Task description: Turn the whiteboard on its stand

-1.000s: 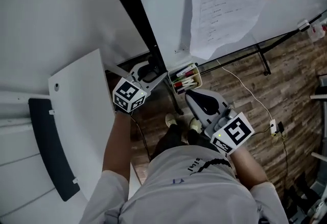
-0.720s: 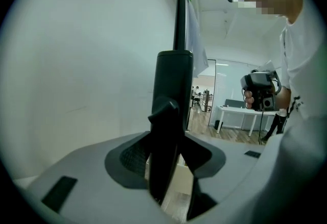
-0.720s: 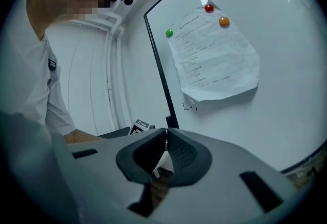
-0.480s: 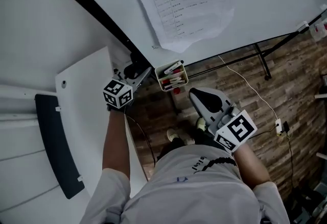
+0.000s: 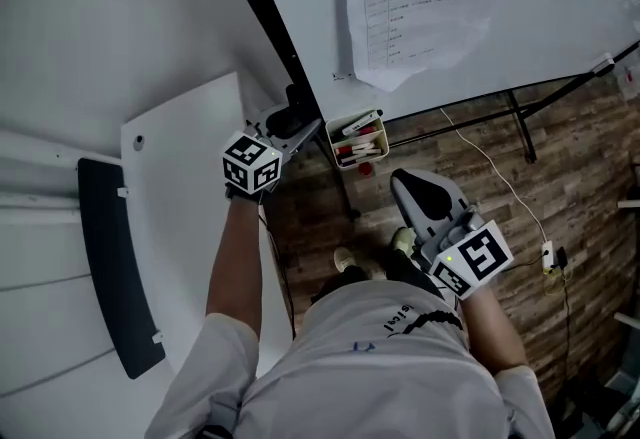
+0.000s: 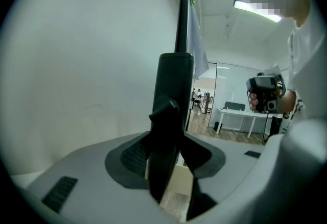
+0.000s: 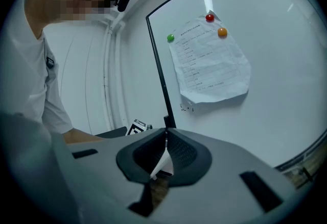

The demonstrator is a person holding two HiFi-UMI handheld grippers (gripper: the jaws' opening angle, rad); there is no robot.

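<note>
The whiteboard [image 5: 560, 17] stands on its stand, in front of the person; a paper [image 5: 420, 7] is stuck on it with magnets. Its black edge [image 6: 175, 80] is held by the left gripper [image 5: 291, 125]. The jaws are set wide and are pressed on the edge from both sides, low down, near the pen tray [image 5: 358, 139]. The right gripper [image 5: 415, 189] is held apart from the whiteboard, over the floor; its jaws are closed together and nothing is held in them.

The step in hand looks to be the turning of the whiteboard by its edge. It is best done slowly; a tight grip is needed, because the edge is thin and looks smooth and could slip out. The edge should be moved in a curve, not in a straight line, so that the whiteboard is swung round and the stand is not dragged or tipped. The pen tray should be watched, since pens could be shaken out; feet should be kept away from the stand's legs [image 5: 520, 122]. If the whiteboard feels heavy, the other side could be pushed gently with the right gripper.
</note>
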